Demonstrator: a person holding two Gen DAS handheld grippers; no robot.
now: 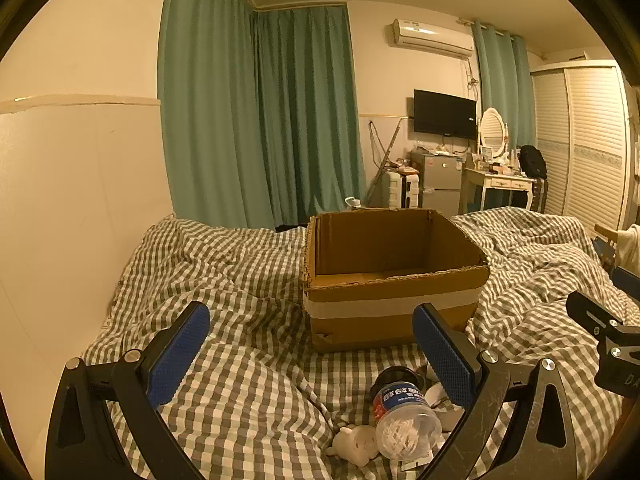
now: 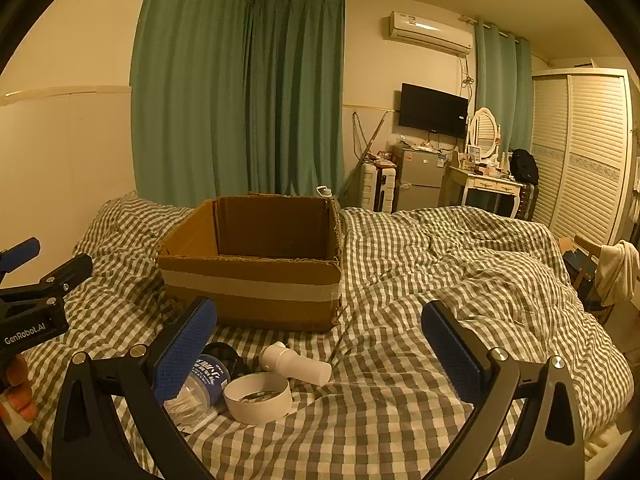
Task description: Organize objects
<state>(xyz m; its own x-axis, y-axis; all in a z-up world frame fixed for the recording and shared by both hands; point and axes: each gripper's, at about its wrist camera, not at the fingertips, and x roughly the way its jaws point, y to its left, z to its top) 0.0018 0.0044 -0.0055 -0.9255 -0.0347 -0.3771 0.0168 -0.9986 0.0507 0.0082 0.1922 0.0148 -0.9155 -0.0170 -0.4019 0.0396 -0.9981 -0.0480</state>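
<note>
An open, empty cardboard box (image 1: 394,280) (image 2: 256,268) with a pale tape band stands on the checked bed. In front of it lie a clear cotton-swab jar (image 1: 402,416) (image 2: 200,388) with a blue label and dark lid, a small white plush toy (image 1: 356,442), a white roll of tape (image 2: 258,398) and a white bottle (image 2: 296,362). My left gripper (image 1: 312,348) is open and empty, above the bed short of the jar. My right gripper (image 2: 320,344) is open and empty, with the tape roll and bottle between its fingers' span.
A rumpled grey-and-white checked duvet (image 2: 440,280) covers the bed. The wall (image 1: 60,200) runs along the left. Teal curtains, a fridge (image 1: 442,184), a dressing table and a louvred wardrobe (image 2: 580,160) stand beyond. A chair with a towel (image 2: 616,268) is at the right.
</note>
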